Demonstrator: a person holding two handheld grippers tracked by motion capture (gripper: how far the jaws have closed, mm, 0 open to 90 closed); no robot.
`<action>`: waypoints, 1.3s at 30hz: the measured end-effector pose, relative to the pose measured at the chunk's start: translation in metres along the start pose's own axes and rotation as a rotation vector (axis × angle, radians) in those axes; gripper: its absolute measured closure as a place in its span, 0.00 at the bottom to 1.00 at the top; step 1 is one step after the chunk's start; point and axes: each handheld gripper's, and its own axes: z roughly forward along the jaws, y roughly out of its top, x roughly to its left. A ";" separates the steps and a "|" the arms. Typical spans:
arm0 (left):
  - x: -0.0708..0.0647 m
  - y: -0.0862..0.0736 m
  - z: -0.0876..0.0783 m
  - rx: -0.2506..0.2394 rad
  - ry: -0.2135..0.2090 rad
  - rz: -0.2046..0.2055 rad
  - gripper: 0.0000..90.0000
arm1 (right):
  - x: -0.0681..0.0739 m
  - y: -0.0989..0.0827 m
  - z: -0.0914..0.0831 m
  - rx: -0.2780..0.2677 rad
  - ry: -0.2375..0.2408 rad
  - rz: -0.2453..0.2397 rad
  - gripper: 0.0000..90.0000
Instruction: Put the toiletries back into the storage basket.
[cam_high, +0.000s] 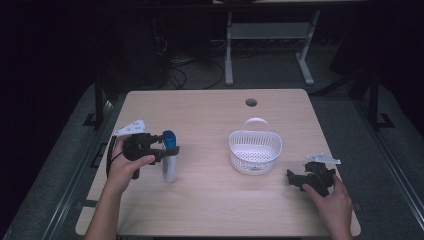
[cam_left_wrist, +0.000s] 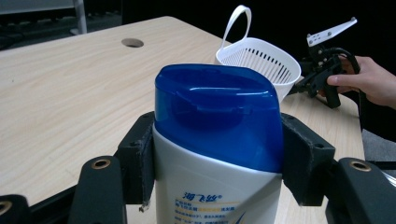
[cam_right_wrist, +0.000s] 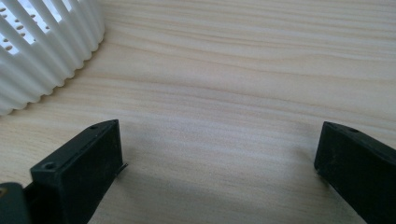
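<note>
A white shampoo bottle with a blue cap stands upright on the left part of the wooden table. My left gripper is shut on the bottle just below the cap, its pads pressing both sides. A white slotted basket with a raised handle sits right of centre; the basket also shows behind the bottle. My right gripper rests low on the table right of the basket, open, with bare wood between its jaws. The basket's ribbed wall lies at the upper left.
A round cable hole is at the table's far edge. The person's forearms come in from the near edge. A white desk frame and cables stand on the dark floor behind the table.
</note>
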 end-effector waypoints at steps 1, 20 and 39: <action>0.000 0.002 0.001 -0.001 -0.002 0.004 0.41 | 0.000 0.000 0.000 0.000 0.000 0.000 0.00; -0.010 0.037 0.019 -0.020 -0.045 0.075 0.41 | 0.000 0.000 0.000 -0.001 0.001 -0.002 0.01; -0.022 0.083 0.050 -0.032 -0.096 0.147 0.41 | 0.000 0.000 0.000 0.000 0.000 0.001 0.01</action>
